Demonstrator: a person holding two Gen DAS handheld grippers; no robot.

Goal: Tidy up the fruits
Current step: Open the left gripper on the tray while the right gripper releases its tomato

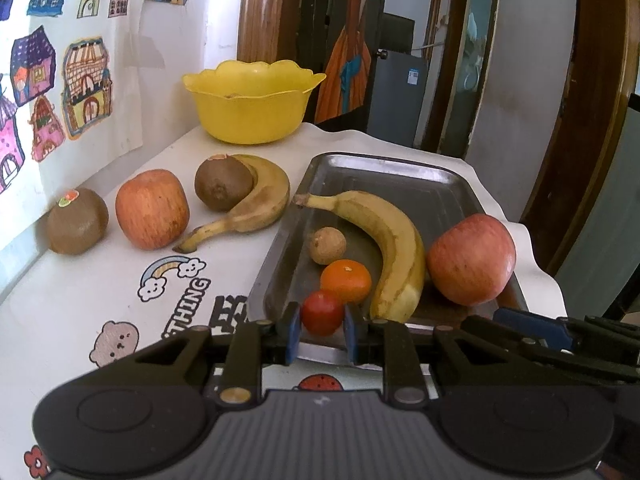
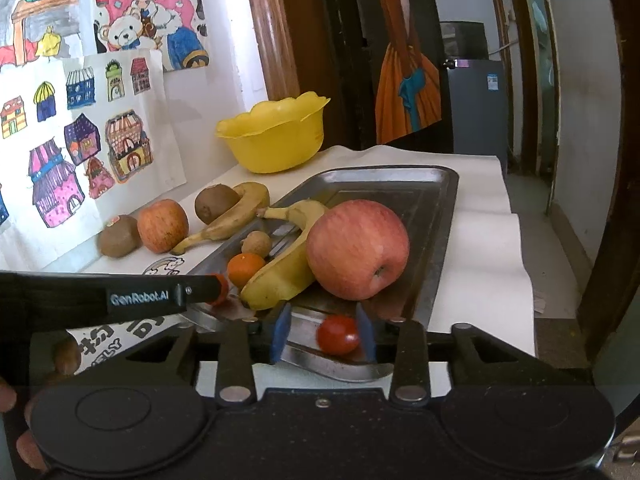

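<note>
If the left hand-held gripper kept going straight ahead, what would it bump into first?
Probably the small orange tangerine. The left hand-held gripper is shut on a little red tomato, and the tangerine lies right beyond it in the grey metal tray. Depth is hard to judge here.

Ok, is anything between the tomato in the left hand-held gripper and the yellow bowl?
Yes, at tray level: the orange and small brown fruit lie just beyond the tomato, then the tray's rim, and the banana with a kiwi on the table, before the yellow bowl. Above them, nothing visible blocks.
</note>
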